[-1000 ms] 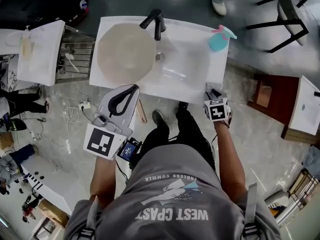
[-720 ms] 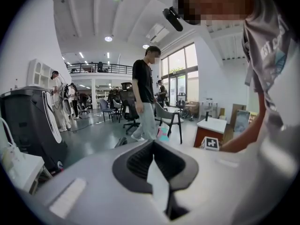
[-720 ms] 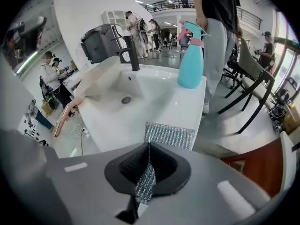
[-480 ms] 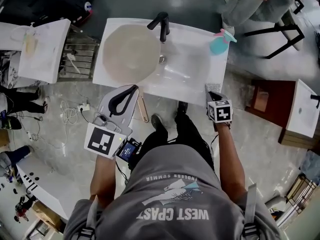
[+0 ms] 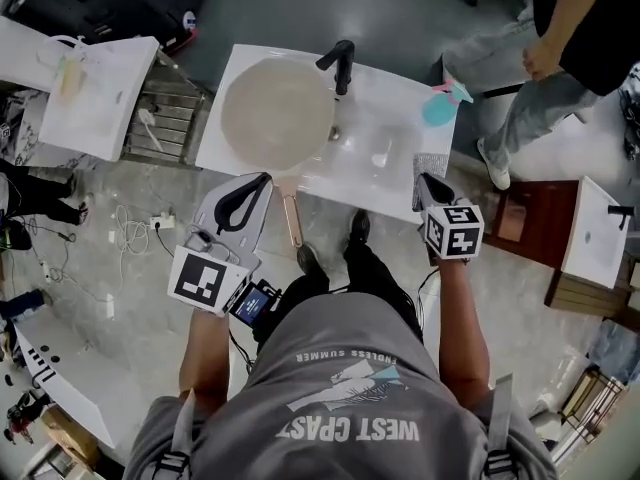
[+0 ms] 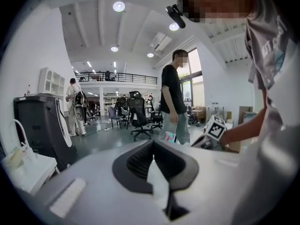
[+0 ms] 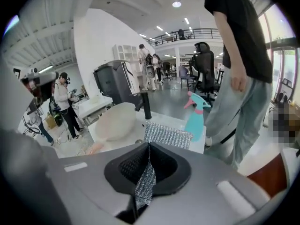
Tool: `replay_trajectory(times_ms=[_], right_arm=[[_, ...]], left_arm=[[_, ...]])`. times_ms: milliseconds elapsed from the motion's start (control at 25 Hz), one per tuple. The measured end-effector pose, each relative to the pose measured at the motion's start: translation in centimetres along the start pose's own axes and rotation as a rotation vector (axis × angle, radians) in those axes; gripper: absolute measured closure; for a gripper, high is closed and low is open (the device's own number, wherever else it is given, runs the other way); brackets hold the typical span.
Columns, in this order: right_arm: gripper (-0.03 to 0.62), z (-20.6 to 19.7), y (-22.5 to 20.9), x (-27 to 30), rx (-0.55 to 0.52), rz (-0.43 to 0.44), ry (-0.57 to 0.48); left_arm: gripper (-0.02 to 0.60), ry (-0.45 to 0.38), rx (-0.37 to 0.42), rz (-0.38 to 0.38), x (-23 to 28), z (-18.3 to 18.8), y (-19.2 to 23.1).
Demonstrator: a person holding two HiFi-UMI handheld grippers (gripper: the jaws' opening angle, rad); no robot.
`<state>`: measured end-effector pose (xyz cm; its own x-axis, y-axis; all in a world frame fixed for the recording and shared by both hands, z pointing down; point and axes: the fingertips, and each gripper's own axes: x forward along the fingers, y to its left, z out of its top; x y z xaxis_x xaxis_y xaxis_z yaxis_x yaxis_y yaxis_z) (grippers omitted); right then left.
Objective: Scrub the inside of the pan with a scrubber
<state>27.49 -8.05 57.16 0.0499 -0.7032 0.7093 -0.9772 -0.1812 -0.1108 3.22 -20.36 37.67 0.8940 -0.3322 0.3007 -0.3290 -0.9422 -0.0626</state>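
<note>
A beige pan (image 5: pixel 277 111) lies in the basin of the white sink counter (image 5: pixel 385 173), its pale handle (image 5: pixel 291 220) sticking out over the front edge. My right gripper (image 5: pixel 428 181) is at the counter's front right corner, shut on a silver mesh scrubber (image 5: pixel 430 166). In the right gripper view the scrubber (image 7: pixel 166 135) hangs pinched between the jaws of the right gripper (image 7: pixel 149 146), with the pan (image 7: pixel 115 121) beyond on the left. My left gripper (image 5: pixel 238 203) hovers in front of the counter, left of the pan handle. Its jaws are shut on nothing in the left gripper view, where the left gripper (image 6: pixel 153 144) points away from the sink.
A black faucet (image 5: pixel 343 63) stands behind the pan. A teal spray bottle (image 5: pixel 440 106) sits at the counter's back right. A person (image 5: pixel 560 48) stands close to the right of the sink. A white side table (image 5: pixel 100 93) and wire rack (image 5: pixel 165 118) are at left; a brown stool (image 5: pixel 515 218) at right.
My right gripper has shut on the scrubber at the counter's corner. A person has walked in at the upper right. The left gripper has stayed put.
</note>
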Motion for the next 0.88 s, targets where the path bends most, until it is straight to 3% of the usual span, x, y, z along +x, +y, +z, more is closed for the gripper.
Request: replay_trajectory(times_ms=[520, 880], right_arm=[[0.582, 10.8, 9.6, -6.8, -0.102, 0.083, -0.256], [0.580, 14.8, 17.3, -8.5, -0.162, 0.107, -0.353]], left_arm=[[0.580, -0.064, -0.010, 0.117, -8.0, 0.7, 3.8], [0.580, -0.154, -0.009, 0.164, -14.9, 0.7, 7.6]])
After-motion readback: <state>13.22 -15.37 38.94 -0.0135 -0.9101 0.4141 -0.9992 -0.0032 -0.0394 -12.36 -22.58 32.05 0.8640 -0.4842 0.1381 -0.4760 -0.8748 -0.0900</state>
